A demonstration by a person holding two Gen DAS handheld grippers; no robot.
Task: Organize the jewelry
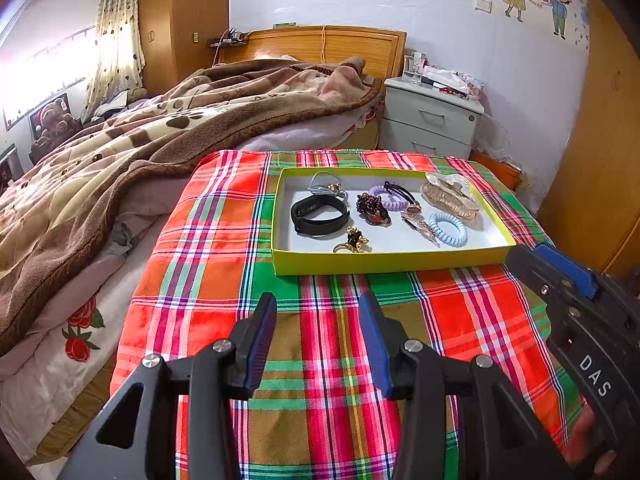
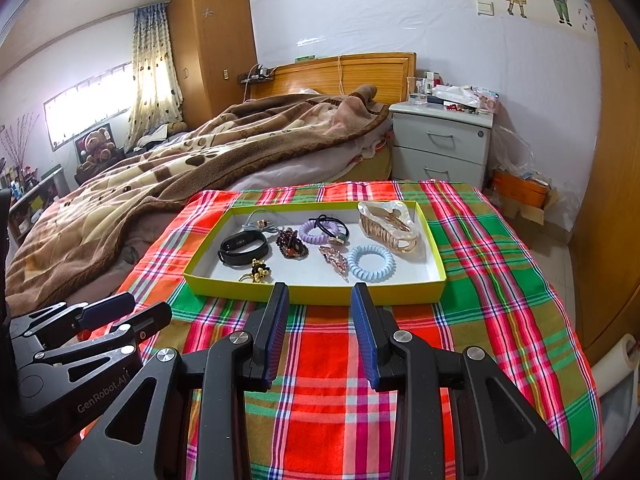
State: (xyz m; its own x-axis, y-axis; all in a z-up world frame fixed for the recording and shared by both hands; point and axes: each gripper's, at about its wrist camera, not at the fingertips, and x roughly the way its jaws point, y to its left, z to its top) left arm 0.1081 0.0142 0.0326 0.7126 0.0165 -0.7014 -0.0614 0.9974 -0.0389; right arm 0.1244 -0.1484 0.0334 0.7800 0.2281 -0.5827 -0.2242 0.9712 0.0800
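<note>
Both grippers hover short of the yellow tray (image 2: 316, 294), side by side and tilted downward toward it. The left gripper (image 1: 318, 312) has its jaws apart with nothing between them; the right gripper (image 2: 320, 300) likewise gapes empty.

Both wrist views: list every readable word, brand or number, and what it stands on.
"DAS": on the right claw's black body, left wrist view.
"GenRobot.AI": on the left claw's black body, right wrist view.
Black wristband's screen and the nightstand clutter: too small to read.
</note>
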